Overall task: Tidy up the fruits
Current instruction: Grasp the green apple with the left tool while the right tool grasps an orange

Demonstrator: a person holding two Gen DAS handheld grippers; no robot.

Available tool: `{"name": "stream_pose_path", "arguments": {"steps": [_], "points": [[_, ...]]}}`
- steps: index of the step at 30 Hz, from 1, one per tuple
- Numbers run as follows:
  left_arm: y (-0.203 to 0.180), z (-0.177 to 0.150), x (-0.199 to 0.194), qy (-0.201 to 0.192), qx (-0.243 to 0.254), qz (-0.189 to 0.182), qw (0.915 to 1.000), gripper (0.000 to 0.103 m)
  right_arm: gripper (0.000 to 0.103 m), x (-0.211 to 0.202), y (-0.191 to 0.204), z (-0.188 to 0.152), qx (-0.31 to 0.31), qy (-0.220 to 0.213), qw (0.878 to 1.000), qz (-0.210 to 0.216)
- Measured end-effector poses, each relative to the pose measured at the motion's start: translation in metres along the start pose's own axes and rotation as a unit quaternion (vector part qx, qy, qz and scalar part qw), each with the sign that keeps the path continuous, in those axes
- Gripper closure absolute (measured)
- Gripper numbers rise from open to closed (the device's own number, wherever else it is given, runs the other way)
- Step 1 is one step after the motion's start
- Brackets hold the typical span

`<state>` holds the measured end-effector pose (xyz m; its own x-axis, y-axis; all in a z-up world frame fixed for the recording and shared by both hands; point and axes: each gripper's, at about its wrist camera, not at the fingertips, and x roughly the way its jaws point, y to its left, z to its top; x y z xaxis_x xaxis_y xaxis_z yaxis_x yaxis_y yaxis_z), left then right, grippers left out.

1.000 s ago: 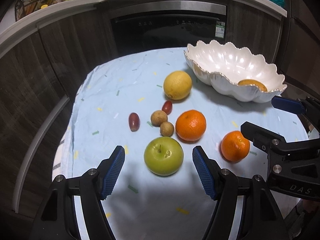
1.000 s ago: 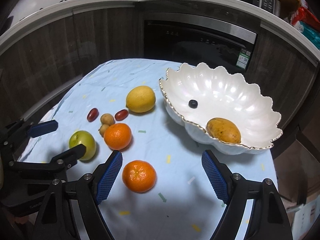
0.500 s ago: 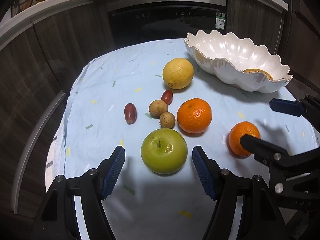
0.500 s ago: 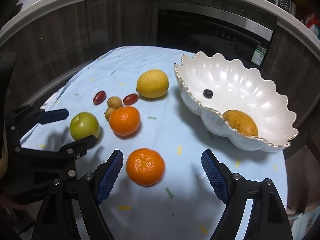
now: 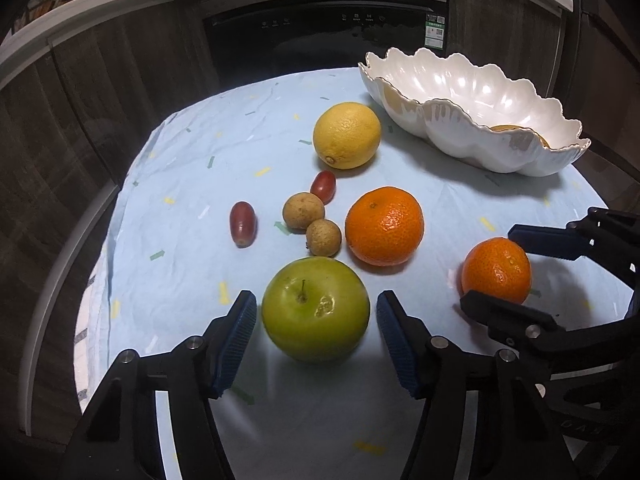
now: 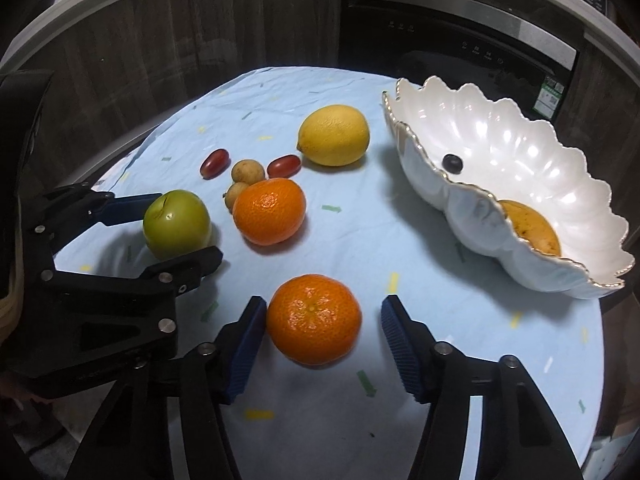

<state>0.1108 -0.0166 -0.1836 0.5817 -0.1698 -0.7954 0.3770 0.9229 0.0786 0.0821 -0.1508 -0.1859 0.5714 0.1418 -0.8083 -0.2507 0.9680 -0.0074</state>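
Note:
A green apple (image 5: 315,308) lies on the light blue cloth between the open fingers of my left gripper (image 5: 316,316), which straddle it without touching. A small orange (image 6: 314,318) lies between the open fingers of my right gripper (image 6: 323,322); the left pad is close to its skin. A larger orange (image 5: 384,225), a lemon (image 5: 346,134), two longans (image 5: 303,210) and two red dates (image 5: 242,223) lie behind. The white scalloped bowl (image 6: 472,216) at the right holds a yellow-brown fruit (image 6: 534,230) and a small dark berry (image 6: 452,162).
The round table's cloth (image 5: 192,280) ends at the left and near edges. Dark wooden cabinets and a built-in black appliance (image 5: 328,32) stand close behind the table. Each gripper shows in the other's view, side by side: the right (image 5: 520,276), the left (image 6: 160,232).
Both grippers have moved forward and down. The apple now sits between the left fingers and the small orange between the right fingers. No fruit has moved.

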Motion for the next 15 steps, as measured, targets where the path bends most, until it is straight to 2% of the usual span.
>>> {"name": "stream_pose_path", "arguments": {"steps": [5, 7, 15], "points": [[-0.0031, -0.0009, 0.0018, 0.000, 0.004, 0.003, 1.0000, 0.048, 0.051, 0.0034, 0.0003, -0.0011, 0.000, 0.004, 1.000, 0.008], [-0.0032, -0.0006, 0.0019, -0.002, 0.004, 0.007, 1.0000, 0.052, 0.055, 0.0043, 0.0022, -0.0014, -0.002, 0.004, 1.000, 0.011], [-0.0016, -0.0002, -0.0002, -0.002, 0.007, 0.010, 0.9999, 0.055, 0.056, 0.0021, 0.0027, -0.0012, -0.002, -0.001, 1.000, 0.009]]}}
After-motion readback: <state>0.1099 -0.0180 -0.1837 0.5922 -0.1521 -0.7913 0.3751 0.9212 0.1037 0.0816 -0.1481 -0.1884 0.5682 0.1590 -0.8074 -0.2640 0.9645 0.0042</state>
